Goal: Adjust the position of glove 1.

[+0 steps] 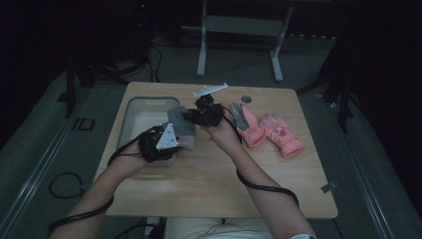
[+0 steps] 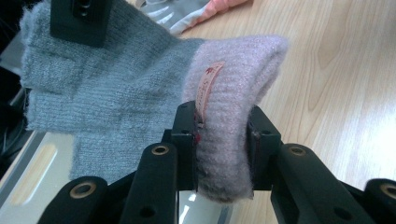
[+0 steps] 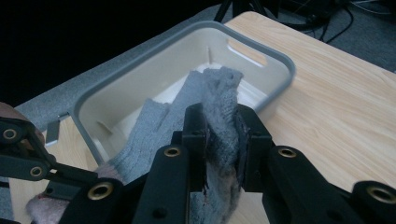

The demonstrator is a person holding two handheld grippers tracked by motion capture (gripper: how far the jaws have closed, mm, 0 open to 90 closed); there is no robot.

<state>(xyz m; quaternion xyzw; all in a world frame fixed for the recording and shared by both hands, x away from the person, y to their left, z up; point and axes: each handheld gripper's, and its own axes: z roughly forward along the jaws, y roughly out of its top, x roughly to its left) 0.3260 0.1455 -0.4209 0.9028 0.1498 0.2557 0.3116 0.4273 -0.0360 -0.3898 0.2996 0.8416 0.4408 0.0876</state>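
Bench (image 1: 209, 189), wooden. Bin (image 3: 140, 88), grey-rimmed, at its left. Pink gloves (image 1: 271, 132), pair, lying right of centre. Grey knit glove (image 2: 116, 88), pink cuff, stretched over the bin's near edge: left tongs (image 2: 223, 140) clamp the cuff, right tongs (image 3: 222, 135) clamp the finger end.

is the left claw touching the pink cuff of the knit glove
Touching. In the left gripper view the left claw has both jaws pressed into the pink cuff of the grey knit glove, squeezing the fabric between them.
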